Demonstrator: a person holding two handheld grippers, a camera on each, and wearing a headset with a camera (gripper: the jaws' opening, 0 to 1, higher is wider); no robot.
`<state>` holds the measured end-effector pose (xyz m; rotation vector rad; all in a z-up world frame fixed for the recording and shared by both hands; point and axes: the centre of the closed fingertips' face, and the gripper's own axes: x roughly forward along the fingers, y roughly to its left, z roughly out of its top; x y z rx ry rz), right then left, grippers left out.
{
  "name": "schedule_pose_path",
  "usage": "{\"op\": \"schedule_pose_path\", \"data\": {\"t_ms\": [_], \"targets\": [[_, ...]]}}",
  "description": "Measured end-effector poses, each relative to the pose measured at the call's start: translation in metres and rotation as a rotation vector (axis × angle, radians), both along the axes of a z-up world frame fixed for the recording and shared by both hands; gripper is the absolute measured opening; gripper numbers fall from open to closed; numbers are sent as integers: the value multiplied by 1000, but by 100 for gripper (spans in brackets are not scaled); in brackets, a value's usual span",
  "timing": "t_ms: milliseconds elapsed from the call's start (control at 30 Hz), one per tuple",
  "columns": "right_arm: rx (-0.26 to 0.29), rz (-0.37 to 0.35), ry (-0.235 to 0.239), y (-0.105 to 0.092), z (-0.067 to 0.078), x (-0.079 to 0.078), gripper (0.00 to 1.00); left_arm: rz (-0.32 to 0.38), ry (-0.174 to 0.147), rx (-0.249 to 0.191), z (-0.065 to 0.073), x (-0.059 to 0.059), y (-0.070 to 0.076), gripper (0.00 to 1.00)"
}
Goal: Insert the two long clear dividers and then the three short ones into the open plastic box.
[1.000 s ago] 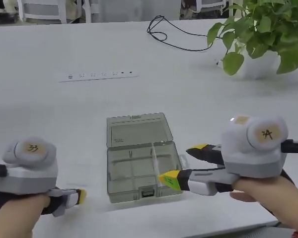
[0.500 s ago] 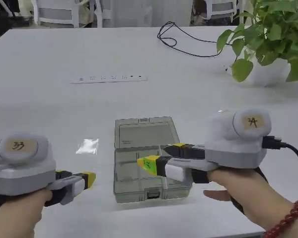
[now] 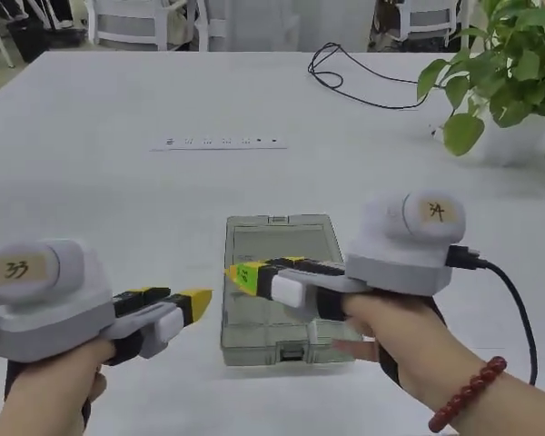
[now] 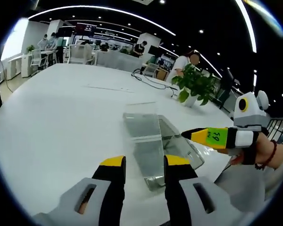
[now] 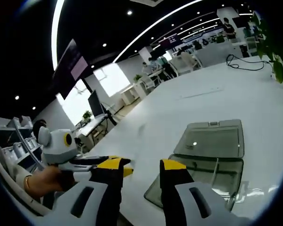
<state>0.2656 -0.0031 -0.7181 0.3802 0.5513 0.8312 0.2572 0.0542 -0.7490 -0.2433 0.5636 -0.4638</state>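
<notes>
The open clear plastic box (image 3: 254, 331) lies on the white table near its front edge, its lid (image 3: 274, 238) folded back flat. Clear dividers (image 5: 217, 167) stand inside the base and split it into compartments. My right gripper (image 3: 265, 269) hovers over the base, pointing left, open and holding nothing; its own view has the jaws (image 5: 144, 165) apart above the box (image 5: 203, 179). My left gripper (image 3: 175, 296) sits just left of the box, open and empty, its jaws (image 4: 145, 162) aimed at the box (image 4: 151, 150).
A white power strip (image 3: 221, 142) lies farther back on the table (image 3: 91, 200). A black cable (image 3: 363, 77) and a potted plant (image 3: 513, 73) occupy the back right. Chairs stand beyond the far edge. People are in the background.
My right gripper has swung left from the box's right side to above its base. My left gripper has come right, closer to the box. The head view has also shifted.
</notes>
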Motion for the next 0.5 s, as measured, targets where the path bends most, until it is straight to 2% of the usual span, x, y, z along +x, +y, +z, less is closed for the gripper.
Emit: {"op": "schedule_pose_path", "data": {"t_ms": [33,133,333,500], "targets": [[11,-4,3,2,1,0,31,-13,-7,-3,1,-1,-2,30],[33,-10,12,7,2,1,29,-30,-18,-57,4,-3,-8,30],[60,-22,41,14,0,1,25,-74,-55,-83,11,-7,-18,30],[82,-34,52,19,0,2,20,-102,-76,-87,14,-10,-27,30]]}}
